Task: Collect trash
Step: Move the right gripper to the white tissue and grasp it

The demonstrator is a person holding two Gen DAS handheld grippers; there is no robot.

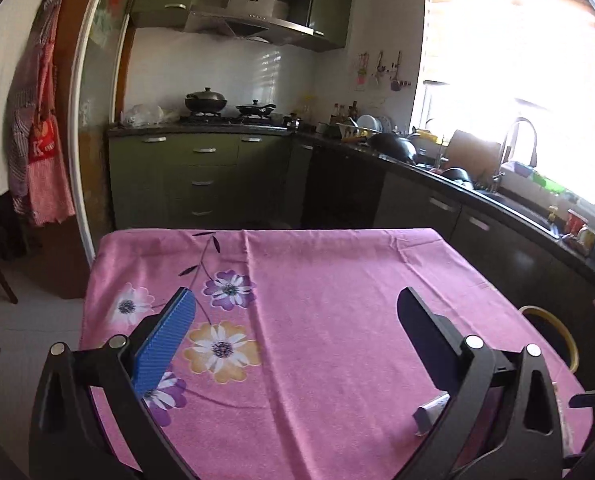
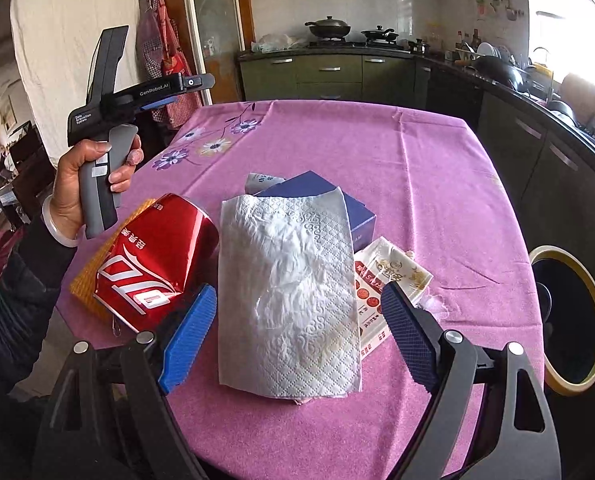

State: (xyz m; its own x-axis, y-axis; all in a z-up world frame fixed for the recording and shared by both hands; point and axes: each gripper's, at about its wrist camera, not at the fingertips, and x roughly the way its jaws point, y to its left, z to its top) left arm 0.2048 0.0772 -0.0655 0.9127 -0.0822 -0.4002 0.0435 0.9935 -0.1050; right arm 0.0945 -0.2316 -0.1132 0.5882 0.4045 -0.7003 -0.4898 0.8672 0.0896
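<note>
Your right gripper (image 2: 293, 332) hangs over the near edge of the worktop (image 2: 417, 168), jaws spread wide and released, nothing pinched; the white paper towel (image 2: 289, 300) lies flat between the two pads without touching either. All trash sits around that towel: the crushed red can (image 2: 153, 256) is just left of it, tipped on its side and lying on an orange-yellow pad (image 2: 85, 280); a printed wrapper (image 2: 385, 280) sticks out from under the towel's right edge; a blue box (image 2: 329, 196) lies behind the towel, partly covered by it, with a small grey packet (image 2: 263, 182) at the box's far left corner. Right of the towel, off the worktop edge, stands a dark bin with a yellow rim (image 2: 569, 316). Your left hand (image 2: 93, 184) grips the left gripper (image 1: 293, 312) up and left of the can, above the worktop; its jaws are released too, empty, over bare pink cloth with the flower print (image 1: 221, 344). Far behind the towel, kitchen cabinets (image 2: 325, 72) and a stove with two pans (image 2: 349, 30).
</note>
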